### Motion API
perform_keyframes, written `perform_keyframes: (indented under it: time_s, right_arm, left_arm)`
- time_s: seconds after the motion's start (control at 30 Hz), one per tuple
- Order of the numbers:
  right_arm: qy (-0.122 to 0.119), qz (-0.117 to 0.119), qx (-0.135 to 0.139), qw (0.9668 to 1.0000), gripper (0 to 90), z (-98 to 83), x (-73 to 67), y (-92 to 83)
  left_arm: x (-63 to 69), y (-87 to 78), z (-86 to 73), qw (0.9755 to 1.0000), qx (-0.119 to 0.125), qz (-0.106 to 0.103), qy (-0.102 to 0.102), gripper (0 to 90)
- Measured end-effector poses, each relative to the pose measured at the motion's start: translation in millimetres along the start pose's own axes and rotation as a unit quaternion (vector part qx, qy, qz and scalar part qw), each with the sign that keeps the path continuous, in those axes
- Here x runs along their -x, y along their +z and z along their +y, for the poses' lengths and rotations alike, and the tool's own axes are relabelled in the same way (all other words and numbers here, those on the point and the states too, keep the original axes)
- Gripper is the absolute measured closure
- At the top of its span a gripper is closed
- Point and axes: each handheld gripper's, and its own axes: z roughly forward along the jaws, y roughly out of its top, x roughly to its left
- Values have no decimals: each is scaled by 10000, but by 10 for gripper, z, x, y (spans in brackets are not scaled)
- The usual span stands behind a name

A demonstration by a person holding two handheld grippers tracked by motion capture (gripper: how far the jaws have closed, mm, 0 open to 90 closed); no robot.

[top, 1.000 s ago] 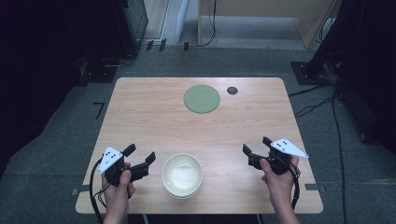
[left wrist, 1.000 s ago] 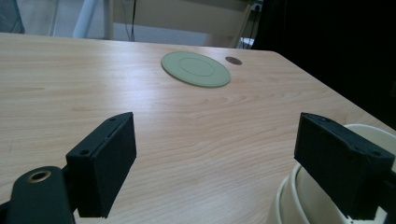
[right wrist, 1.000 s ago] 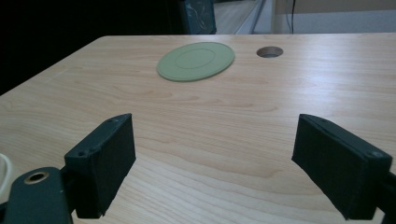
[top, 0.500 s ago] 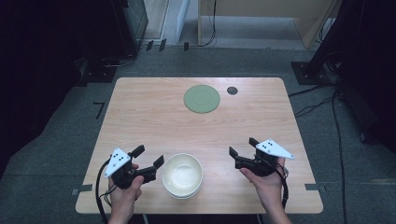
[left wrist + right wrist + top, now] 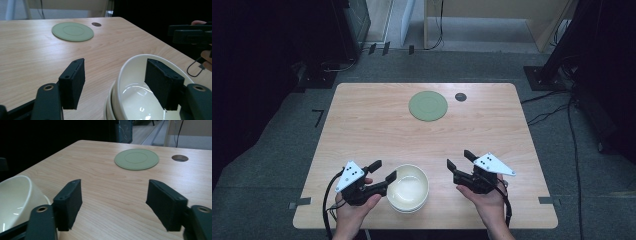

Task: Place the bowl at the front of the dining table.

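Note:
A stack of cream bowls [image 5: 408, 187] sits near the table's front edge. My left gripper [image 5: 383, 170] is at its left side. In the left gripper view, the top bowl's [image 5: 135, 95] near rim lies between the jaws of the left gripper [image 5: 117, 85], with one pad over the bowl's inside and neither pad touching it. These jaws have just been closing and still stand apart. To the right of the bowls, my right gripper [image 5: 459, 159] points up the table. Its jaws [image 5: 115, 205] have also just been closing, with nothing between them. The bowl [image 5: 15, 195] lies off to their left.
A flat green plate [image 5: 428, 106] lies at the far middle of the wooden table [image 5: 362, 125], with a small round hole [image 5: 460, 96] to its right. The plate [image 5: 136, 159] lies ahead of the right gripper. Cables and dark stands ring the table on the floor.
Both hands have moved inward toward the bowls, the right one farther. Both pairs of jaws stand narrower than before, and the left gripper now reaches the bowl's rim.

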Motion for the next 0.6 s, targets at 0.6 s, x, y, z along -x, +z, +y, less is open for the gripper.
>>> perform_keyframes:
  time_s: [0.6]
  right_arm:
    - [131, 633, -131, 9978, 491, 32, -196, 14]
  left_arm:
    - [156, 120, -41, 9963, -650, -49, 552, 579]
